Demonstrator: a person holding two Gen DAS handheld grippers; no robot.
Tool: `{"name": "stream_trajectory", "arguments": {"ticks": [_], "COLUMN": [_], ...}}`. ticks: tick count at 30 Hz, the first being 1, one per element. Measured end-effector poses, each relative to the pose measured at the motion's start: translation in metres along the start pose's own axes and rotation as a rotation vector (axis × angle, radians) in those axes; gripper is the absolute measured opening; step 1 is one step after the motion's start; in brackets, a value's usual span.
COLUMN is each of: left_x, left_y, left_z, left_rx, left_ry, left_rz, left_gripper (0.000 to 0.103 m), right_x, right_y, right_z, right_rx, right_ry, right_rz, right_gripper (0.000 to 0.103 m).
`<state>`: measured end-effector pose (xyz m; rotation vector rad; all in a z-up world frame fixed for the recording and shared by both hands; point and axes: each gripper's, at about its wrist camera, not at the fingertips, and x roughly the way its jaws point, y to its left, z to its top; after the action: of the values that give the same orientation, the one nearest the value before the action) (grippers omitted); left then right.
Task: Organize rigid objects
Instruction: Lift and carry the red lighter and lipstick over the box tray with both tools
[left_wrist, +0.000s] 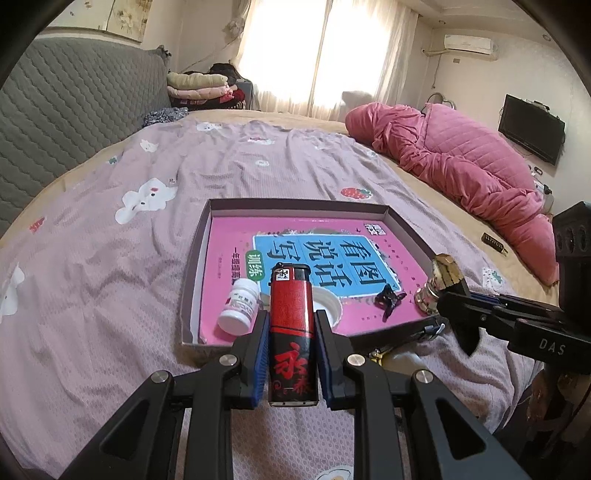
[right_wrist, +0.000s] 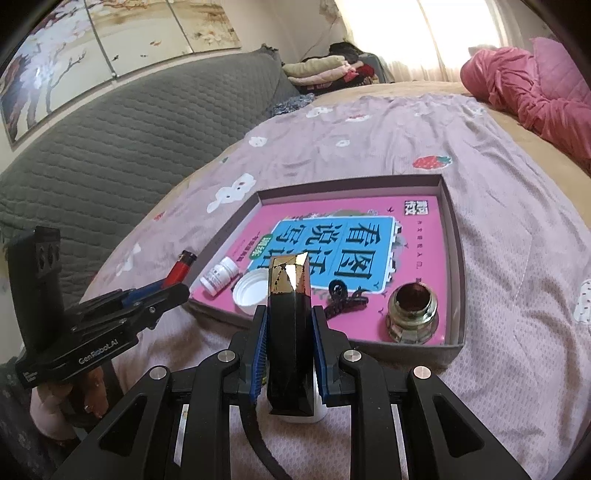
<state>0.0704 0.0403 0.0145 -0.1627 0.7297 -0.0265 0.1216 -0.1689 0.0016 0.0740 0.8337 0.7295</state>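
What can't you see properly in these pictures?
- Left wrist view: the white cap is mostly hidden behind the red lighter held in the left hand-held gripper.
- Left wrist view: the small dark item on the bed by the pink quilt is too small to name.
- Right wrist view: the white object under the black and gold piece is mostly covered by the right hand-held gripper.
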Motion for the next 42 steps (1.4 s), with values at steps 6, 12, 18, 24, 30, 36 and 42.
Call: {"name": "stream_trajectory", "arguments": {"ticks": [6,12,18,24,30,36,42], "left_x": [0.003,0.006,0.008,0.013,0.024,0.035,0.042], "left_y": [0.005,0.008,0.006,0.006,0.009,0.008,0.007], "left_z": [0.004,0.005,0.006,0.010,0.014,0.016,0.016], "left_rx": [-0.008,-0.021,-0.013,-0.008,-0.012,-0.004,0.003], "left_ry": [-0.007,-0.009,-0.005,-0.015,-0.013,-0.002,0.006], "left_rz": [0.001,0.000,-0.009,-0.008,0.007,0.013,0.013], "left_gripper": [0.023,0.023,0.023,0.023,0.023,0.023,0.023], "right_x": [0.000,-0.001,-0.003,-0.006,0.005,0.016,0.028], "right_y": [-0.005,-0.010,-0.015,-0.019,-0.028,-0.026,-0.019], "right_z": [0.005,0.011,0.019,0.025,0.025,0.023,0.019], "right_rx": [0.006,0.016,0.034,0.042,0.068,0.044,-0.008], "right_ry": [-0.020,-0.046,-0.084,-0.116,-0.084,-0.048,-0.009], "right_rz": [-0.014,-0.024,-0.029,-0.048,-0.084,-0.119,-0.150], "right_gripper": [0.022,0.022,0.022,0.022,0.022,0.022,0.023]}}
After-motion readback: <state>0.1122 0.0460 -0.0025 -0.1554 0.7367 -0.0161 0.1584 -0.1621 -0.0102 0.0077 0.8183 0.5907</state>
